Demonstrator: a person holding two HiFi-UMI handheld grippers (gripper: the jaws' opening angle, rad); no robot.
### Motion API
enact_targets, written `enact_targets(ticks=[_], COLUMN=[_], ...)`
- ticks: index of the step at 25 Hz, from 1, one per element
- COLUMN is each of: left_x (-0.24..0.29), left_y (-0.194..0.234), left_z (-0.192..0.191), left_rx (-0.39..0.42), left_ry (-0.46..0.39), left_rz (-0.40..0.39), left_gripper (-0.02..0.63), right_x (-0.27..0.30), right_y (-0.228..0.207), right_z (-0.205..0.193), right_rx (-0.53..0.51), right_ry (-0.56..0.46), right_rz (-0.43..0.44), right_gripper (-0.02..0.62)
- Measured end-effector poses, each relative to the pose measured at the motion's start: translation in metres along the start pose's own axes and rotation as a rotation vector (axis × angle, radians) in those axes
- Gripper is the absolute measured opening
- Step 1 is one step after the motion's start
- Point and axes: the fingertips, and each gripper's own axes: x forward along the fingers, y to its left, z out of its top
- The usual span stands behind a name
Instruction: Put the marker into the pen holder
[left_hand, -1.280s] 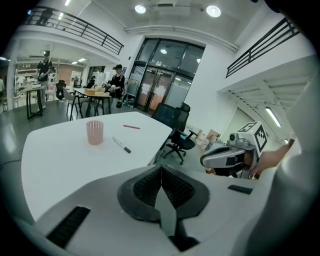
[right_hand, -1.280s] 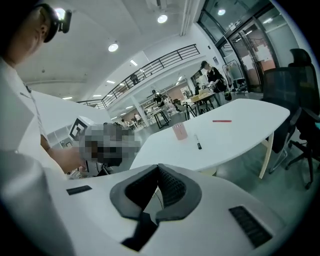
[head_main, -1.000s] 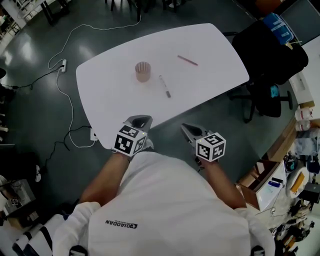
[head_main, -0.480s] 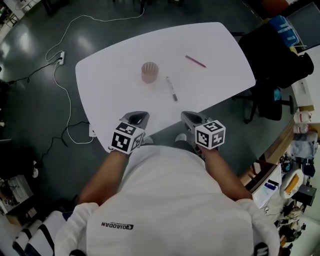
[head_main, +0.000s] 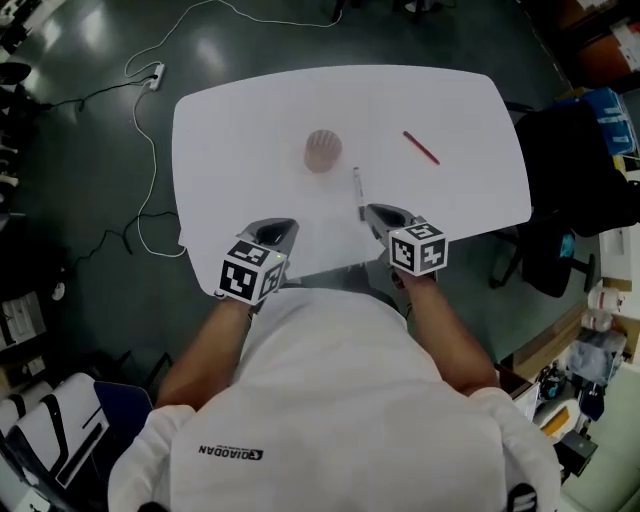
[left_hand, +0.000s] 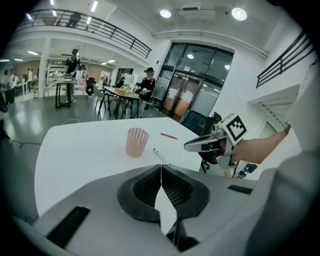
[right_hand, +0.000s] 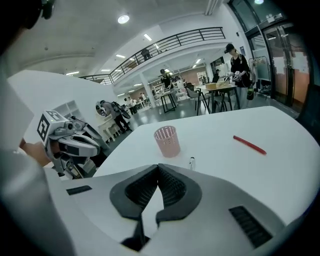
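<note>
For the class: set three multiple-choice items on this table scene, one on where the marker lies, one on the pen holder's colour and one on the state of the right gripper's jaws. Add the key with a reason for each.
1. Where is the marker?
A. Lying on the table, beside the pen holder
B. Inside the pen holder
C. Held in the air

2. What colour is the pen holder?
A. Blue
B. Pink
C. Black

3. How do the jaws of the right gripper stand?
A. Wide open
B. Shut on the marker
C. Shut, with nothing between them

Key:
1. A: the head view shows it flat on the white top next to the holder.
2. B: the mesh cup is pink in every view.
3. C: the right gripper view shows the pads together, with the marker on the table beyond them.
</note>
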Motion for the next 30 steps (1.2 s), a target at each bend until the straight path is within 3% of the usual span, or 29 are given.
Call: enact_targets(ticks=[7,14,19,24,30], left_x=[0.021,0.039,0.032,0.026,0.016], left_y=[0.004,-0.007,-0.003,0.0,0.003], left_z=[0.011,0.017,0.013,-0.002,0.001], left_rx=[-0.096,-0.159,-0.198,-0.247,-0.221], left_ry=[-0.007,-0.005,-0.005,0.0,-0.011], left_rz=[0.143,0.248,0.319,0.323,0.302], left_gripper=[0.029,0.029,0.029,0.029,0.029], right_x=[0.035,0.069,0.1,0.125,0.142], right_y=[-0.05,-0.105,-0.117,-0.118,-0.12], right_z=[0.005,0.0,0.002,-0.005,-0.016], right_rx=[-0.005,0.032,0.077,0.152,0.142], right_ry=[0.067,0.18,0.237,0.308,0.402], right_rz=[0.087,0.101,0.101,0.093,0.023], right_gripper=[0.018,0.02,0.037,0.097,0.128])
